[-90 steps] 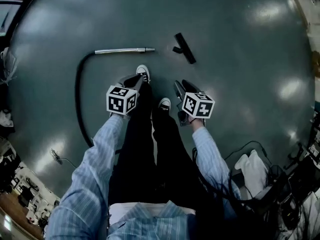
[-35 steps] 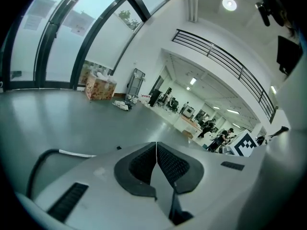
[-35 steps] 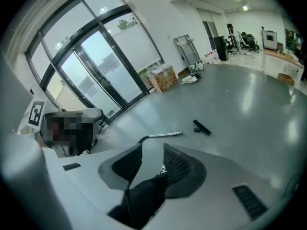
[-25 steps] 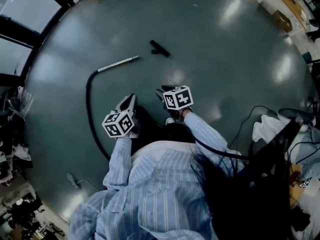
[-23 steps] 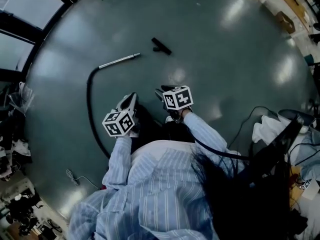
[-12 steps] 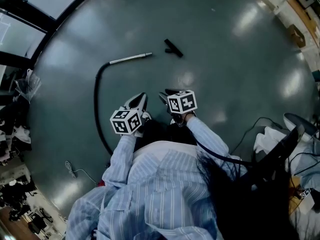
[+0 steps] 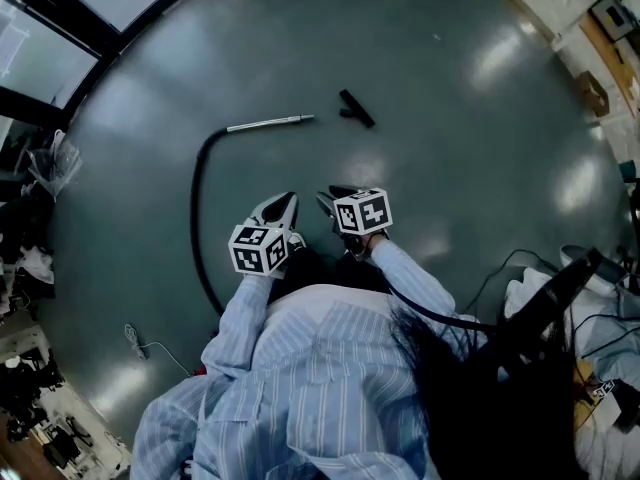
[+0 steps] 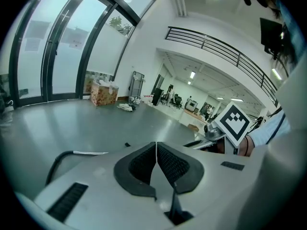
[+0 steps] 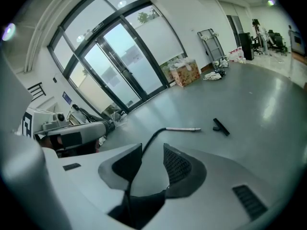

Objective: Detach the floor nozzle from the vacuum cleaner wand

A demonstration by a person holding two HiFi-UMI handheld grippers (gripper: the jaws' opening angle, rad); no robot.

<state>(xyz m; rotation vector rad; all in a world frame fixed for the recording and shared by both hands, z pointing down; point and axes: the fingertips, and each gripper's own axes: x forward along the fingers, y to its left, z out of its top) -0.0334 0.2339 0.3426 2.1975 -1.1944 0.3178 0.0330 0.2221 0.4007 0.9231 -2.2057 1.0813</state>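
Note:
The black floor nozzle (image 7: 356, 108) lies on the grey floor, apart from the tip of the silver wand (image 7: 270, 123). The wand's black hose (image 7: 194, 218) curves back toward me. Both grippers hang in front of my body, well short of wand and nozzle. My left gripper (image 7: 285, 204) is shut and empty; its pads meet (image 8: 156, 150). My right gripper (image 7: 328, 198) stands open with nothing between its fingers (image 9: 152, 159). The right gripper view shows the wand (image 9: 183, 128) and the nozzle (image 9: 221, 126) separate beyond the jaws.
Tall glass doors (image 9: 120, 66) stand at the far side, with a cardboard box (image 8: 104, 93) beside them. Cables and white bags (image 7: 530, 288) crowd the floor at my right. A thin white cord (image 7: 140, 340) lies at the left. The floor round the wand is bare.
I have stepped back from the wand and nozzle, and the head view has turned. Both grippers drifted slightly right in that view. Jaws, wand and nozzle are unchanged.

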